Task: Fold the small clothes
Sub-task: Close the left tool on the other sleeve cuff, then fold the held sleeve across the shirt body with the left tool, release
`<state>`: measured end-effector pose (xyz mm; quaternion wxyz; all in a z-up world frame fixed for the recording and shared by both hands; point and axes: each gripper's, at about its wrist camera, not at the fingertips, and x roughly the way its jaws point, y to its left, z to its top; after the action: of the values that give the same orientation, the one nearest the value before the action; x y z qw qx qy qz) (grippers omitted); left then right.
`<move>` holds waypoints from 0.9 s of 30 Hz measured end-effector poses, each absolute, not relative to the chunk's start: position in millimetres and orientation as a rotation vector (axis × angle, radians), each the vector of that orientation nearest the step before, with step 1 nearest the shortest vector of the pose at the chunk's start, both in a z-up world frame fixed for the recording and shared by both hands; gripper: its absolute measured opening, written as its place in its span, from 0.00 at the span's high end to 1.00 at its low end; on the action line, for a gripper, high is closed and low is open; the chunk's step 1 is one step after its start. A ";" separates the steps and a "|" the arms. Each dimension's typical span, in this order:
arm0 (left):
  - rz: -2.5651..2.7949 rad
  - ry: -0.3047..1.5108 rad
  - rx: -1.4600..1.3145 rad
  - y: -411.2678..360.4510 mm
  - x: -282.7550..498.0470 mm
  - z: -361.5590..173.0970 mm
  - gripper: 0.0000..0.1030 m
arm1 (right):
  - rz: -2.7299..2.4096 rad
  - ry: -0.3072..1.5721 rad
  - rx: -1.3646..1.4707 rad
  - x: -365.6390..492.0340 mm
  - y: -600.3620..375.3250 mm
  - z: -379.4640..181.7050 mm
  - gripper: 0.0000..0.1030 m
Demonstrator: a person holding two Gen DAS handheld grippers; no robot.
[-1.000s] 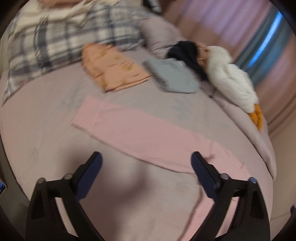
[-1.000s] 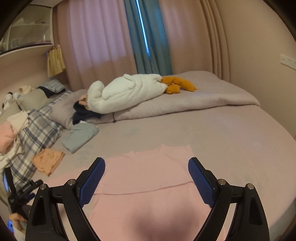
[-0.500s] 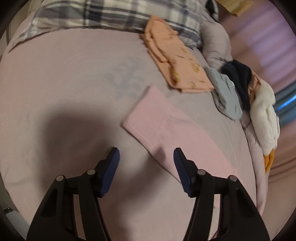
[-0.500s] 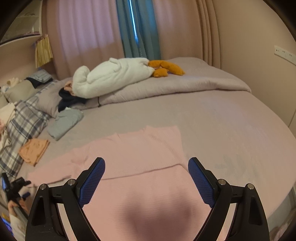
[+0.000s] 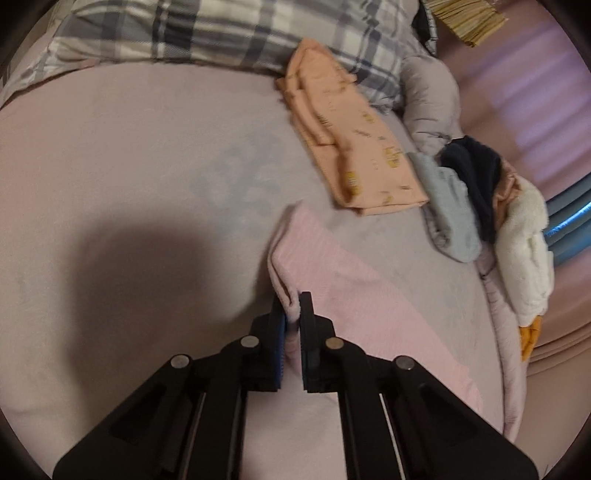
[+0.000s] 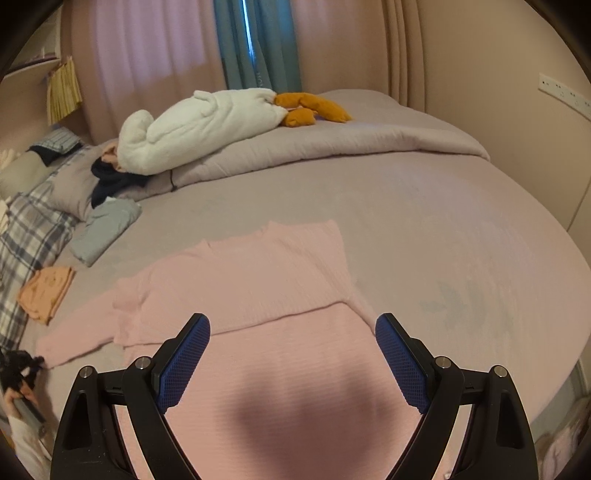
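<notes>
The pink sweater (image 6: pixel 258 288) lies flat on the bed (image 6: pixel 424 221), body spread under the right wrist camera, one long sleeve (image 5: pixel 354 295) running out straight toward the plaid pillow (image 5: pixel 229 33) side. That sleeve's long axis is the thing to watch: it stretches from the shoulder out to the cuff, and the cuff end is right at the left gripper (image 5: pixel 291 314), jaws pressed together and pinching a raised fold of the pink knit between the blue pads. So the left hand is the one on the sleeve, and the body of the sweater lies across from it, down the length of the sleeve. The right gripper (image 6: pixel 293 354) hovers over the sweater's lower body, jaws spread wide with nothing between them, cloth below but not pinched. My read: the cuff wants carrying inward along the sleeve line, over the torso. Beyond it, a folded orange garment (image 5: pixel 351 147) and a folded grey one (image 5: pixel 450 218) sit near the pillow, well clear.
</notes>
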<state>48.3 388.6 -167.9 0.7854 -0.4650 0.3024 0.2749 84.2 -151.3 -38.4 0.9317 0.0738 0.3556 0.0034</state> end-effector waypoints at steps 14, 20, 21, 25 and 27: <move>0.255 0.518 -0.818 289.7 84.3 -49.2 0.95 | 0.008 0.726 0.175 85.4 -160.2 -39.4 0.12; 0.075 0.554 -0.724 219.9 106.6 -28.1 0.95 | 0.006 0.736 0.196 87.6 -168.1 -43.4 0.12; 0.063 0.562 -0.709 210.8 109.6 -27.7 0.95 | 0.004 0.738 0.199 87.7 -169.6 -44.2 0.12; -0.004 0.632 -0.639 168.3 124.3 -37.6 0.95 | -0.002 0.748 0.210 87.3 -174.4 -48.0 0.12; -0.035 0.665 -0.612 151.5 129.9 -44.1 0.95 | -0.004 0.749 0.216 86.8 -177.3 -49.4 0.12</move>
<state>129.9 151.5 -44.1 0.8994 -0.2958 0.3214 -0.0167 86.8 -177.3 -49.4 0.9250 0.1053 0.3652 -0.0017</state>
